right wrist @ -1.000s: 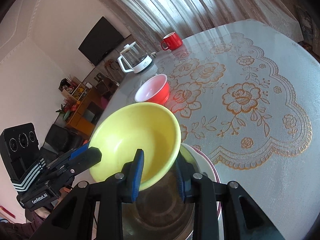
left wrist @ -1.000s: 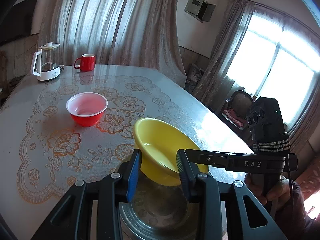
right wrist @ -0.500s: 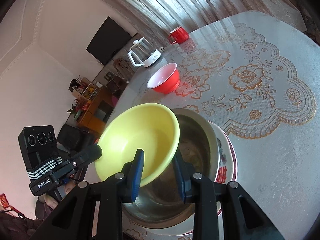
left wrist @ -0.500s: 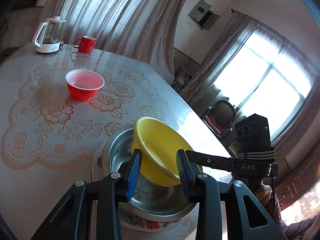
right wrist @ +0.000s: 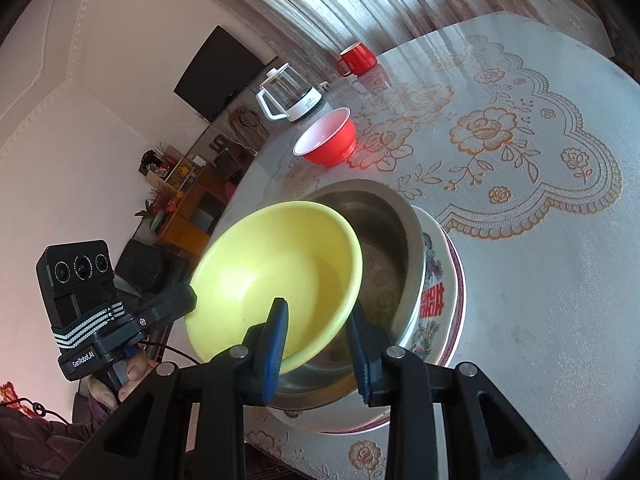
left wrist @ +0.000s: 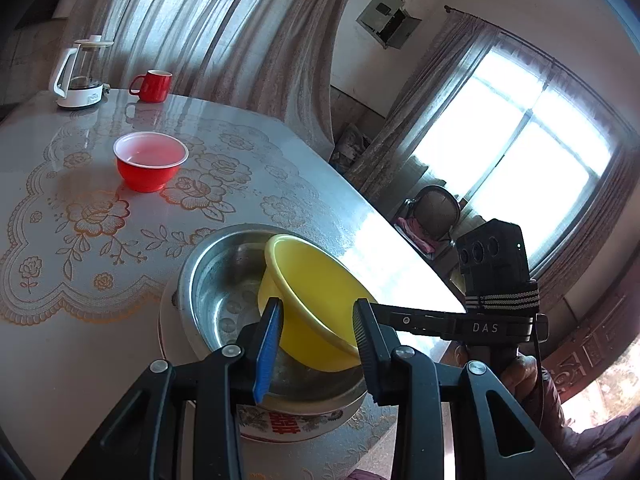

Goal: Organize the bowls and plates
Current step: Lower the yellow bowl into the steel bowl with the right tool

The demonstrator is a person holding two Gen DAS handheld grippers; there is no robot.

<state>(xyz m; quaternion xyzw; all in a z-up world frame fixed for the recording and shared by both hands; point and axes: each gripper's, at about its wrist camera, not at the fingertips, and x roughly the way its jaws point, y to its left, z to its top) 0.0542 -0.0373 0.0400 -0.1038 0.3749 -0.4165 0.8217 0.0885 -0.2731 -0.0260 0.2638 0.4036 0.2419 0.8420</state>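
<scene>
Lace-patterned table (left wrist: 80, 340) carries my stack at its near edge. My left gripper (left wrist: 318, 334) and right gripper (right wrist: 316, 338) each pinch the rim of the yellow bowl (right wrist: 276, 280), opposite sides, holding it tilted and empty inside the steel bowl (left wrist: 224, 280). That steel bowl sits in a patterned plate (right wrist: 434, 304). Farther off stand an empty red bowl (left wrist: 150, 162), red mug (left wrist: 154, 86) and kettle (left wrist: 82, 74).

Tilted bowl (left wrist: 316, 292) inside metal basin (left wrist: 216, 280), basin on plate (right wrist: 434, 300)
</scene>
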